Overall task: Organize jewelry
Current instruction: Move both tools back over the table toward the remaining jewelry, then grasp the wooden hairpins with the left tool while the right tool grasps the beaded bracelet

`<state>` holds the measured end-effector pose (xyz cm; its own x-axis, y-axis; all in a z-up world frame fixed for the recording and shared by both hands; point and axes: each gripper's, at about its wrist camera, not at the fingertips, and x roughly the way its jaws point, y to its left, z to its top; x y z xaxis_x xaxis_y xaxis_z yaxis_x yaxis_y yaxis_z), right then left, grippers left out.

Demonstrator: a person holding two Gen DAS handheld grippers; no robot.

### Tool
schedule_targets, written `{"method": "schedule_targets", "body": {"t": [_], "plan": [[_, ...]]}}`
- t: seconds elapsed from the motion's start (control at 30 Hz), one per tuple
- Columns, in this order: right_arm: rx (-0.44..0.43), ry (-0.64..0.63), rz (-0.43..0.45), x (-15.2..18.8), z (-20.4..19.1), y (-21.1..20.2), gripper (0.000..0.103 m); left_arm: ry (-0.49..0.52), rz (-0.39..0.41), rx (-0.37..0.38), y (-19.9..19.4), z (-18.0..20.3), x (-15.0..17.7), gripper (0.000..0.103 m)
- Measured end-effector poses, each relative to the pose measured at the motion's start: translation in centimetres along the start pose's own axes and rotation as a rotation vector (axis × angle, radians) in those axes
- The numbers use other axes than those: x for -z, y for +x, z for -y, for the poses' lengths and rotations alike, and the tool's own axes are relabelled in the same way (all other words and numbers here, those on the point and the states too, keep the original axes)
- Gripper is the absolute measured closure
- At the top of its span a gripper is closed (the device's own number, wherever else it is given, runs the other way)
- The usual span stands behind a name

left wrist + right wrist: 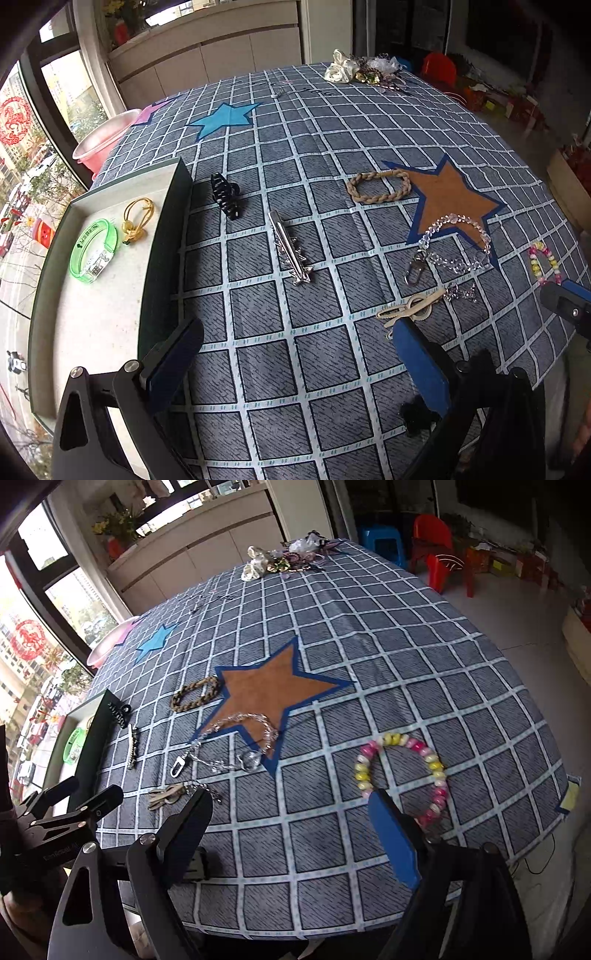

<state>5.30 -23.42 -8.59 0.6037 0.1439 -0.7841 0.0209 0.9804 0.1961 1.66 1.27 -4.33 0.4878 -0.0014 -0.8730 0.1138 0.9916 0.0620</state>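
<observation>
Both grippers, left (pixel 295 354) and right (pixel 295 823), hover wide open, holding nothing.
Tray (pixel 162 236) sits at 9 o'clock with 2 pieces; bead bracelet (pixel 402 771) at 1 o'clock could snag or slide off the near table edge.

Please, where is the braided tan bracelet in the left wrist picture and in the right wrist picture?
Left wrist view: the braided tan bracelet lies right of centre, touching the left point of the brown star.
Right wrist view: the bracelet lies left of centre, again at the star's left point.
Shared landmark: the brown star with its blue border.
</observation>
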Motion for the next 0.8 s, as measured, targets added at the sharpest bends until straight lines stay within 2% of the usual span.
{"method": "schedule_targets", "body": {"t": [0.2,0.43,0.67,0.7,0.8], "plan": [[0.060,0.033,0.001,1.4,2.7,-0.2,0.015,0.068,-0.004,0.035,0.6,1.5,0.0,0.000],[0.103,0.040,0.003,1.7,3.9,-0.1,0.015,0.147,0.000,0.060,1.2,3.3,-0.6,0.000],[0.165,0.019,0.018,0.8,4.4,0.2,0.015,0.203,0.003,0.073,2.3,5.0,-0.9,0.001],[0.171,0.021,0.013,0.5,4.6,0.4,0.015,0.208,0.003,0.077,2.3,5.1,-0.9,0.004],[0.176,0.012,-0.014,0.2,4.9,1.3,0.015,0.215,0.006,0.088,2.3,5.3,-1.0,0.004]]}}
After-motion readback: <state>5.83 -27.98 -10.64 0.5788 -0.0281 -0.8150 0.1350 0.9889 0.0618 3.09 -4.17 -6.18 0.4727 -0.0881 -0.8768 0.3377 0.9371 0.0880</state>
